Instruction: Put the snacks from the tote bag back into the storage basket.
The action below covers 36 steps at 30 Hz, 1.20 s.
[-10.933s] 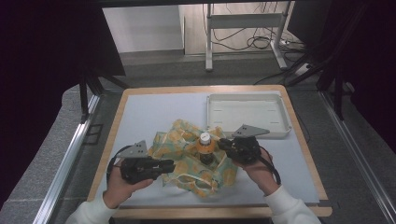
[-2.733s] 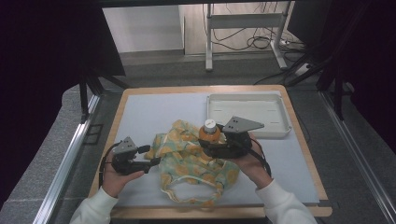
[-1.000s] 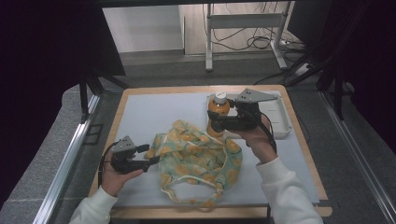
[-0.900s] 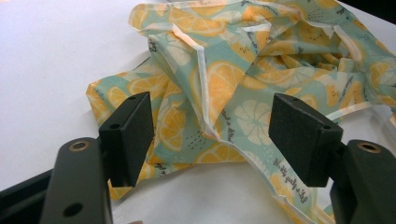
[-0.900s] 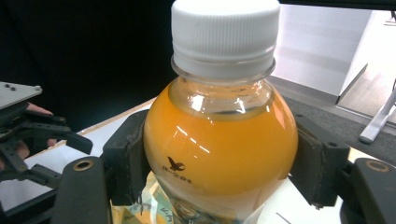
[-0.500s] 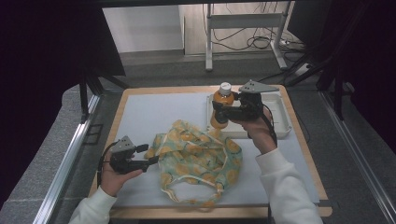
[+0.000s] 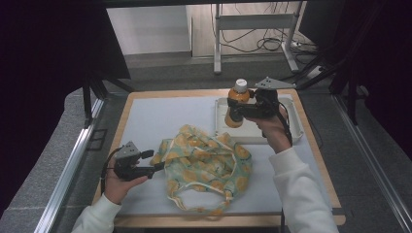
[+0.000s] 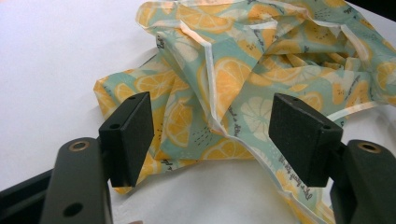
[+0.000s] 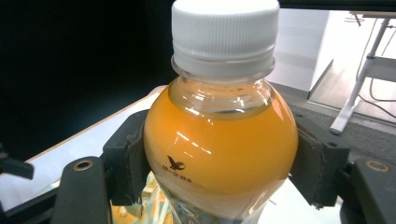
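Seen from above: a wooden-edged table (image 7: pixel 145 97) with a pale mat, a crumpled cloth bag (image 7: pixel 204 165) printed with orange slices lying at its middle, and a shallow white tray (image 7: pixel 296 131) at the far right. Right gripper (image 7: pixel 236 110) held above the tray's left end, jaws clamped on the rounded shoulder of an upright orange-juice bottle (image 9: pixel 219 149) with a white cap (image 9: pixel 225 28), bottle lifted clear of the bag. Left gripper (image 8: pixel 210 135) low at the bag's left edge, jaws spread wide apart and empty, cloth lying just beyond the pads (image 8: pixel 133 133).
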Available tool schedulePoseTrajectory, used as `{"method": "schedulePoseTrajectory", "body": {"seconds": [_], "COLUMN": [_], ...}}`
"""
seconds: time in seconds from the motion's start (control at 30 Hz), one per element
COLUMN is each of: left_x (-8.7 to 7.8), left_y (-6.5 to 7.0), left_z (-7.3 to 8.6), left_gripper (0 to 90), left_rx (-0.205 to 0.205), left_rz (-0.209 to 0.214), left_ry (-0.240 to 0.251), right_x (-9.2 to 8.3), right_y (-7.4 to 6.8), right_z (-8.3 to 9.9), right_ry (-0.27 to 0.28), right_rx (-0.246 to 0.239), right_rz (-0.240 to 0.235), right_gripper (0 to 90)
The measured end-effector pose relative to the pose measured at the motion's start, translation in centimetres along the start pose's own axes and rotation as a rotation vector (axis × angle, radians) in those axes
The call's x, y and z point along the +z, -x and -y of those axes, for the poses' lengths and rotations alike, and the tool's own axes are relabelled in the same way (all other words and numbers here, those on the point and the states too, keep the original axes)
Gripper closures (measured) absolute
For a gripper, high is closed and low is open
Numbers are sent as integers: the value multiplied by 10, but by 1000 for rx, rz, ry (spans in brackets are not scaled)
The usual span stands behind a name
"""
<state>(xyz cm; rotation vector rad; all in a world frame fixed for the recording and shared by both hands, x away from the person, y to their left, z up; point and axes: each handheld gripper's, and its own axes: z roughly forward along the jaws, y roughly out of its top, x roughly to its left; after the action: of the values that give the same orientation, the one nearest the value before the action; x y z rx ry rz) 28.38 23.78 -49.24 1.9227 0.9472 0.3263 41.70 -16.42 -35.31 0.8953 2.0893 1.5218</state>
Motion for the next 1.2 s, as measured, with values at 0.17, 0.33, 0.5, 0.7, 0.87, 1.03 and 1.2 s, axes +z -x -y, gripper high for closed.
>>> {"method": "schedulePoseTrajectory", "body": {"seconds": [0.17,0.33,0.5,0.7,0.87,1.03,1.2], "left_x": [1,1,0,0,0,-1,-1], "left_y": [1,1,1,1,1,1,1], "left_z": [0,0,0,0,0,0,0], "left_gripper": [315,319,319,319,318,318,317], "left_rx": [4,8,7,14,13,16,13], "left_rz": [2,1,0,0,0,0,0], "left_ry": [-4,-5,-2,-6,-5,-6,-4], "right_x": [5,10,17,25,32,40,49], "right_y": [8,13,17,22,26,29,32], "right_z": [-3,-6,-7,-9,-9,-7,-7], "right_ry": [-5,-12,-33,-41,-43,-54,-61], "right_rx": [9,4,-7,-2,3,6,8], "right_rz": [21,38,61,76,89,96,111], "right_gripper": [301,300,300,300,300,300,300]}}
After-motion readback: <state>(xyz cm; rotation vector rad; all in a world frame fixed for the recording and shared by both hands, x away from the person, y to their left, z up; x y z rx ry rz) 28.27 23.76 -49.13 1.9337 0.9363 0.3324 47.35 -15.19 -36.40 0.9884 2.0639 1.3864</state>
